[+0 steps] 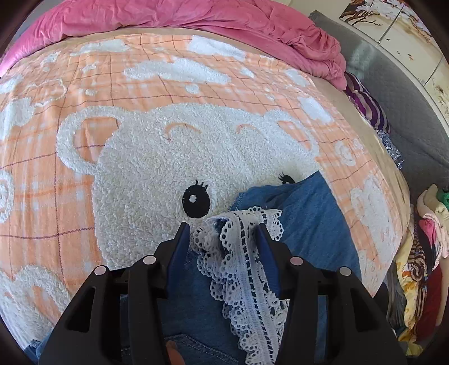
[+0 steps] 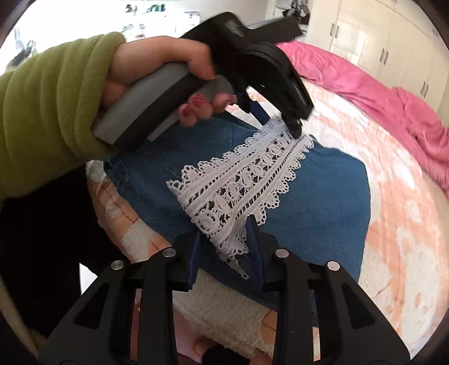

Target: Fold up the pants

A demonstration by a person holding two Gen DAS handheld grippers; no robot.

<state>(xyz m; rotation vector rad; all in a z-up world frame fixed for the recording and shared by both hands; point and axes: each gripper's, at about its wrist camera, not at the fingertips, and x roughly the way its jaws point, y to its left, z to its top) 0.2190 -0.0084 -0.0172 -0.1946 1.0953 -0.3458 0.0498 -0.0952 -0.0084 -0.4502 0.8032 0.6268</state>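
The pants (image 2: 322, 196) are blue denim with a white lace trim (image 2: 241, 179) and lie folded on the bed near its front edge. My left gripper (image 1: 224, 224) holds one end of the lace hem with denim between its jaws; it also shows in the right wrist view (image 2: 280, 123), held by a hand in a green sleeve. My right gripper (image 2: 224, 230) holds the other end of the lace hem. The lace stretches between the two grippers. In the left wrist view the denim (image 1: 303, 213) spreads right of the gripper.
An orange checked blanket with a white fleecy bear (image 1: 174, 146) covers the bed. A crumpled pink duvet (image 1: 224, 22) lies along the far side. Striped and patterned clothes (image 1: 421, 252) are piled at the right. White wardrobes (image 2: 378, 42) stand behind the bed.
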